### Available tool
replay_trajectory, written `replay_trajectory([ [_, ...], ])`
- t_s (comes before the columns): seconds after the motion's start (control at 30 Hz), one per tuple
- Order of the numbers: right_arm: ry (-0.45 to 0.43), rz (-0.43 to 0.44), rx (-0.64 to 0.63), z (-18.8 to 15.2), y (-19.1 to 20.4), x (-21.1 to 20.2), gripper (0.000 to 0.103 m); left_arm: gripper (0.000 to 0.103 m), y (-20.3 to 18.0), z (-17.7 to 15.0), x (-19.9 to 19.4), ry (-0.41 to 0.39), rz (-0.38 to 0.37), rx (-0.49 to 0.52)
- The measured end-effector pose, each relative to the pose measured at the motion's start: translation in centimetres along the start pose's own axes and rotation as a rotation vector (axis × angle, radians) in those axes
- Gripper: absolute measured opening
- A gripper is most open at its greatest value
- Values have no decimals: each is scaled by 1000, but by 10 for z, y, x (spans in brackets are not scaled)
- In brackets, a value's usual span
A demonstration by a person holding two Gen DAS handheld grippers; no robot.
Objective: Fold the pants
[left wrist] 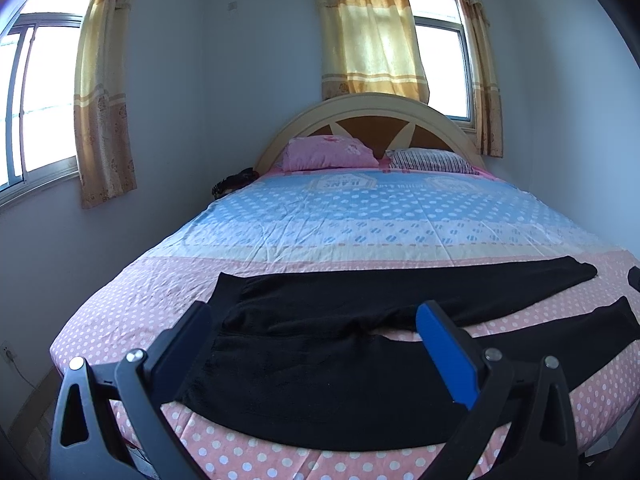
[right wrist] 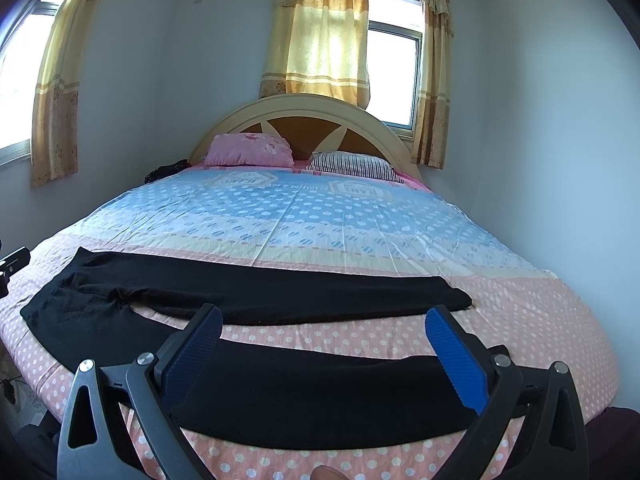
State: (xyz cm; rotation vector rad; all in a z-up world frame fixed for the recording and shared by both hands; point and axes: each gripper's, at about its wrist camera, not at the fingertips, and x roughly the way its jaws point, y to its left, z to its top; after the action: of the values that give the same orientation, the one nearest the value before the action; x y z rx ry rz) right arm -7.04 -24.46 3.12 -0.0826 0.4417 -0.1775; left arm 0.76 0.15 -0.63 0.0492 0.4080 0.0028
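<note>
i see plain black pants on a bedsheet with white dots on pink, then cream and blue bands. one pillow pink, the other pillow striped dark on white. curtains yellow-tan. gripper pads blue.

Black pants (legs apart) on bed.

left wrist view: near leg of the black pants is running off the right edge, its cuff cut off. a dark heap beside the pink pillow is staying too small to identify. right wrist view: a rounded shape at the bottom edge is being cropped, unidentifiable.
</note>
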Motion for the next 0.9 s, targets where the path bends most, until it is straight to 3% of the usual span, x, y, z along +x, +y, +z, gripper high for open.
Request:
replay_trajectory([
  [0.33, 25, 9, 2, -6, 2, 11, 102, 103, 4, -5, 16, 19, 7, -9],
  [0.47, 40, 28, 8, -11, -1, 19, 102, 103, 16, -1, 34, 26, 43, -17],
  [0.63, 75, 47, 37, -13, -15, 39, 102, 103, 60, 22, 78, 48, 104, -57],
  [0.9, 186, 18, 14, -3, -61, 93, 101, 103, 135, 34, 180, 197, 133, 34],
])
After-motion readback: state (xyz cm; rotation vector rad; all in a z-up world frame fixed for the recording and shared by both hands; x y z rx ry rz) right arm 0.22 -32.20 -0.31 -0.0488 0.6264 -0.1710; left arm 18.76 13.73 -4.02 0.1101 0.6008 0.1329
